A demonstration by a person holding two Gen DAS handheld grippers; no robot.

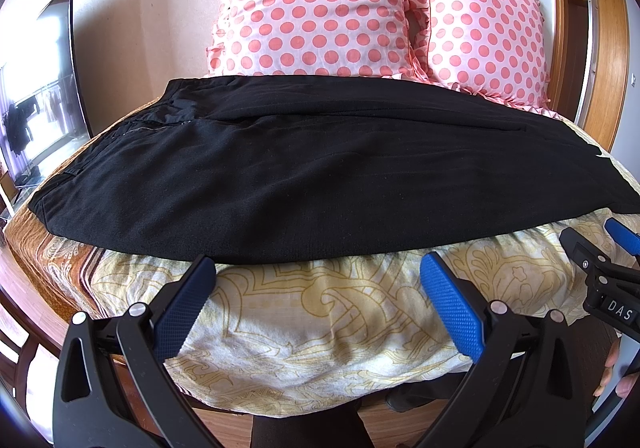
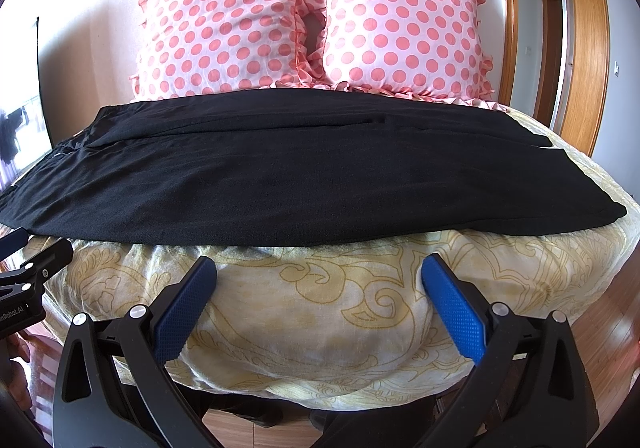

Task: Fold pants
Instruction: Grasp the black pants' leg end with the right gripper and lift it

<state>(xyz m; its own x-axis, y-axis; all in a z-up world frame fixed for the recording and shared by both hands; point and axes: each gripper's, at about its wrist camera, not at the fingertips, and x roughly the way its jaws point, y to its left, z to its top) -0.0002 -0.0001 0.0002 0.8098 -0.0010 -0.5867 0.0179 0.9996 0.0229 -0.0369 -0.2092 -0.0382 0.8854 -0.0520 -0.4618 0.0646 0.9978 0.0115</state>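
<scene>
Black pants [image 1: 304, 183] lie flat across the bed, waist at the left, legs running to the right, one leg laid over the other. They also show in the right wrist view [image 2: 256, 183]. My left gripper [image 1: 318, 268] is open and empty, just short of the pants' near edge. My right gripper [image 2: 320, 268] is open and empty, a little before the near edge toward the leg end. The right gripper [image 1: 600, 248] shows at the right edge of the left wrist view; the left gripper [image 2: 24, 260] shows at the left edge of the right wrist view.
The bed [image 1: 320, 320] has a cream and yellow patterned cover. Two pink polka-dot pillows [image 1: 316, 3] [image 2: 404, 23] stand against the wall behind the pants. A TV [image 1: 40, 87] stands at the left. A wooden door frame [image 2: 584, 47] is at the right.
</scene>
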